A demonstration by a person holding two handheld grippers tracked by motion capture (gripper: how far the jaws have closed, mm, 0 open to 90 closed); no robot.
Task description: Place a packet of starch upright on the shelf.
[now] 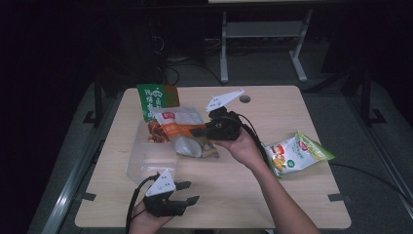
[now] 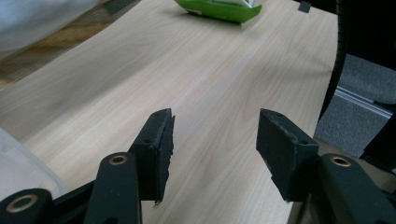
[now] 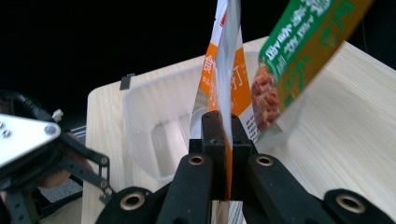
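Observation:
A white and orange snack bag (image 1: 176,120) hangs over the far end of a clear plastic container (image 1: 148,158), held off the table. My right gripper (image 1: 198,131) is shut on its edge; in the right gripper view the jaws of that gripper (image 3: 223,127) pinch the bag (image 3: 225,60) edge-on above the container (image 3: 161,116). A green snack bag (image 1: 156,101) stands tilted at the container's far end, close beside the held bag (image 3: 299,51). My left gripper (image 1: 188,192) rests near the front edge, open (image 2: 215,128), with nothing between its fingers.
A green and white snack bag (image 1: 298,153) lies flat at the table's right side, and is seen far off in the left gripper view (image 2: 219,8). Bare wooden table (image 1: 229,195) lies between the two grippers. The container's corner (image 2: 18,168) sits just left of my left gripper.

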